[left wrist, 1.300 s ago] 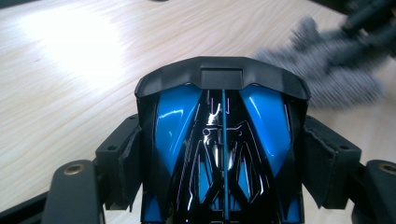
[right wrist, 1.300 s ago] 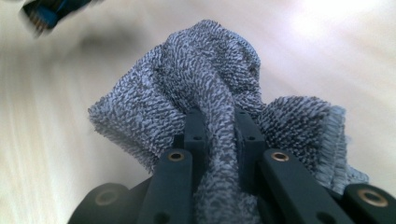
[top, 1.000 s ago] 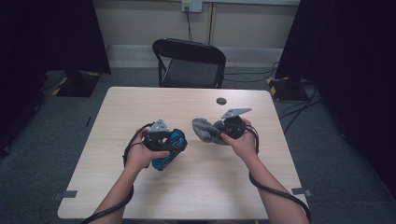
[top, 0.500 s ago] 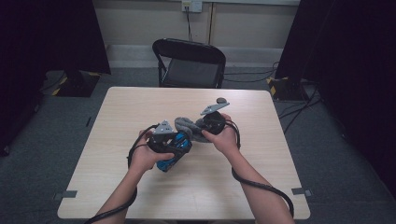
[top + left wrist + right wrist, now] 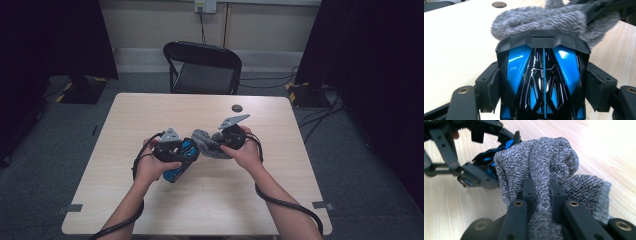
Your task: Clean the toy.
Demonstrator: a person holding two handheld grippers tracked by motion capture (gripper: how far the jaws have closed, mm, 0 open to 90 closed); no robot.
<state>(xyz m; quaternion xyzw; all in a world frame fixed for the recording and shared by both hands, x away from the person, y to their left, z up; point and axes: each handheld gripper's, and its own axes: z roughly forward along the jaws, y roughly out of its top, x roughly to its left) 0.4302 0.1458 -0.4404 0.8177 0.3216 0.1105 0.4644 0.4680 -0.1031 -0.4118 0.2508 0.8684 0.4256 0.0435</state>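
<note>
Right tool (image 5: 541, 187): jaws pinched tight on a bunched fold of grey terry cloth (image 5: 544, 162), fabric squeezed between the pads and spilling over both sides. Left tool (image 5: 544, 82): jaws spread wide, pads pressed on both flanks of a glossy blue-and-black toy car (image 5: 544, 75), nose or tail end facing away, can't tell which from this angle. In the high view the left tool (image 5: 176, 154) and right tool (image 5: 220, 142) sit close together over the middle of the tabletop (image 5: 125, 130), cloth (image 5: 204, 140) up against the far end of the car (image 5: 181, 159); whether it's actually touching the black bumper edge is hard to call, looks like contact. Car held just above the wood, tilted. Small dark round disc (image 5: 236, 107) lies well apart near the far edge. Black folding chair (image 5: 202, 67) beyond the tabletop.
</note>
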